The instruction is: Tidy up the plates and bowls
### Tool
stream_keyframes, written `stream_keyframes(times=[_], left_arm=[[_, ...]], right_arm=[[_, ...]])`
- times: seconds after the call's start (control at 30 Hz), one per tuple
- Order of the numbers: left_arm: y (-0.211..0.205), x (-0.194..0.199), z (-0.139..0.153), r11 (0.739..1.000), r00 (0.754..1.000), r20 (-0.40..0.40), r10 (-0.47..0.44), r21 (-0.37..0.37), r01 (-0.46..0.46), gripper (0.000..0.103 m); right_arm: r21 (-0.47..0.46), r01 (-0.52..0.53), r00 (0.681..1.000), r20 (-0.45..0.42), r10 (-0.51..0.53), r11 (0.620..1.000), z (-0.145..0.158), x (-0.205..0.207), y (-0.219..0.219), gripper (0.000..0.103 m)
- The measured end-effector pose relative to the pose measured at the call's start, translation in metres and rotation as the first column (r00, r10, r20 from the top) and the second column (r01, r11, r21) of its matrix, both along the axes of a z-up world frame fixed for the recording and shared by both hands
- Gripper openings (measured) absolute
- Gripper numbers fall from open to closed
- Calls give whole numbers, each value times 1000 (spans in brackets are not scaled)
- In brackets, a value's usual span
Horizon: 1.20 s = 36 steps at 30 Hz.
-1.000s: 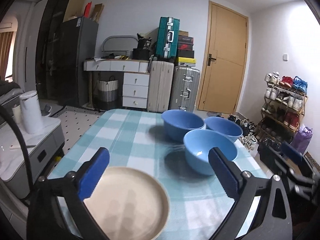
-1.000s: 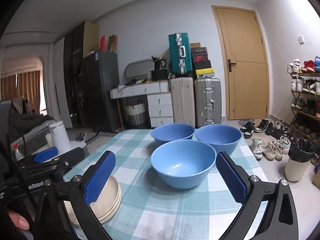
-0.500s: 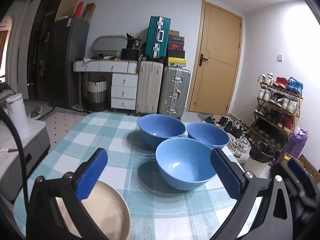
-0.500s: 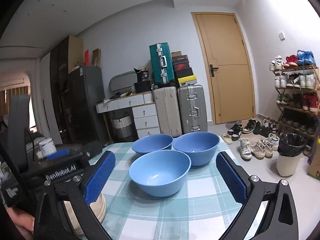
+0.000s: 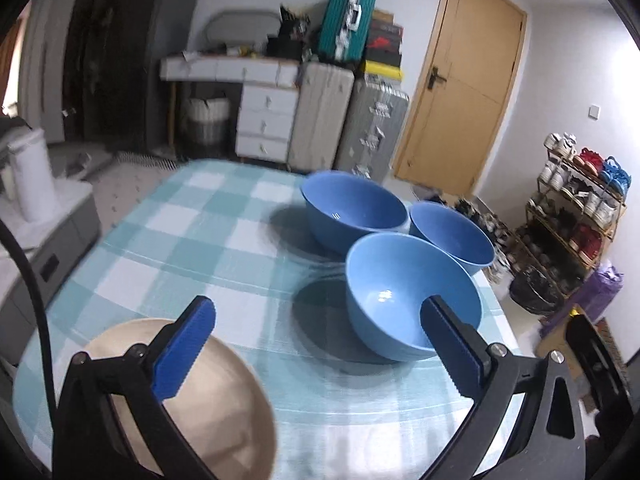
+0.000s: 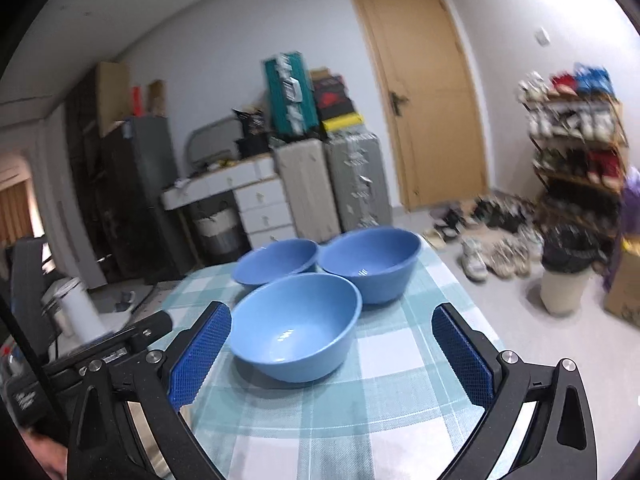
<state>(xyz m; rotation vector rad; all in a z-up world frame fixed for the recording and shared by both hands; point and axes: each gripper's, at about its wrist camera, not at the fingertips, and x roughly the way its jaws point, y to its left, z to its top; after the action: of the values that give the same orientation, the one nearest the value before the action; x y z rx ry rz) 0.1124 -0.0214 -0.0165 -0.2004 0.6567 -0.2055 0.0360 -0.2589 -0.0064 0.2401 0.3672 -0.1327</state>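
Both of your tongs are spread wide and carry nothing: the left tongs (image 5: pixel 316 344) hang over the near edge of the counter (image 5: pixel 208 216), the right tongs (image 6: pixel 332 356) face the bowls. Three blue bowls sit clustered toward 1 o'clock in the left view; the nearest bowl (image 6: pixel 294 326) lies almost between the right fingers, with the far left bowl (image 6: pixel 276 260) at 11 o'clock behind it and the far right bowl (image 6: pixel 370 262) at 1 o'clock, their rims close or touching. The beige plate stack (image 5: pixel 192 396) rests at 7 o'clock under the left tongs. The likely step is nesting the bowls, so bring the right tongs down over the nearest bowl's rim, pinch the wall rather than span the whole bowl, and lift straight before carrying. The bowls look smooth, glossy and deep with sloping walls, probably plastic or melamine, so expect slip. The counter's checked cloth is soft and could drag or bunch if you slide anything.
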Motion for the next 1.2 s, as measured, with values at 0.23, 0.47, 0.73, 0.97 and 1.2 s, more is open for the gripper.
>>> stream_keyframes(times=[0.23, 0.47, 0.73, 0.97, 1.2], left_arm=[[-22, 51, -1, 999, 998, -70, -4, 44, 7, 103], [-35, 94, -19, 999, 986, -163, -37, 14, 40, 103], [-55, 118, -39, 998, 960, -278, -46, 38, 58, 102], [-60, 125, -55, 998, 930, -362, -59, 13, 69, 85], [-75, 127, -70, 990, 910, -401, -106, 47, 136, 63]], right_arm=[[89, 25, 995, -100, -16, 996, -11, 61, -31, 102], [113, 16, 976, -219, 9, 993, -36, 126, -50, 102], [78, -20, 954, -298, 43, 997, -57, 168, -45, 100], [94, 2, 926, -376, 34, 996, -73, 183, -44, 69], [118, -14, 917, -395, 60, 993, -84, 187, -44, 27]])
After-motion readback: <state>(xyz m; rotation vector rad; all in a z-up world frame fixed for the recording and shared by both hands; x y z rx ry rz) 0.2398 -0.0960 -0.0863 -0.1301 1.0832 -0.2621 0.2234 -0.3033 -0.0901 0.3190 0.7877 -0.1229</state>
